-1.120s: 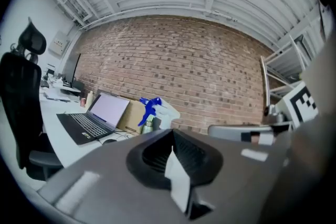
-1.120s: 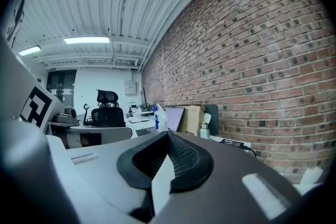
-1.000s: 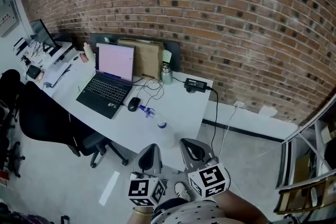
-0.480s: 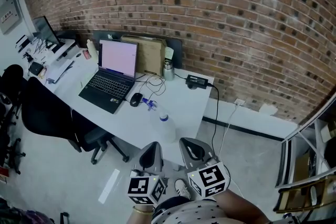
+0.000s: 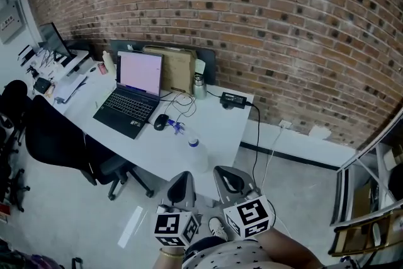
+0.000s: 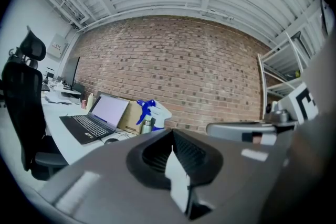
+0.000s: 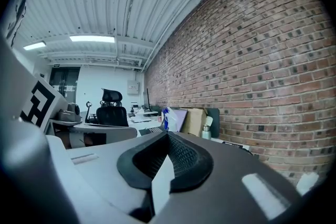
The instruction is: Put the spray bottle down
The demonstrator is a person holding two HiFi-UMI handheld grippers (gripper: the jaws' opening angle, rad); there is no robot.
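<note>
The spray bottle [image 5: 198,157], clear with a blue head, stands upright on the white desk [image 5: 217,129] near its front edge. Its blue trigger [image 6: 146,110] shows above my left jaws in the left gripper view, and the bottle [image 7: 166,119] is small and far off in the right gripper view. My left gripper [image 5: 181,189] and right gripper [image 5: 229,181] hover side by side low in the head view, short of the desk and apart from the bottle. Both are shut with nothing between their jaws.
On the desk are an open laptop [image 5: 132,94], a mouse [image 5: 160,122], a metal flask [image 5: 199,87], a power brick [image 5: 233,100] and a cardboard box [image 5: 170,66]. A black office chair [image 5: 60,145] stands left. A brick wall [image 5: 283,28] runs behind, shelving [image 5: 371,198] at right.
The head view has swayed slightly. Both grippers and the bottle keep their places.
</note>
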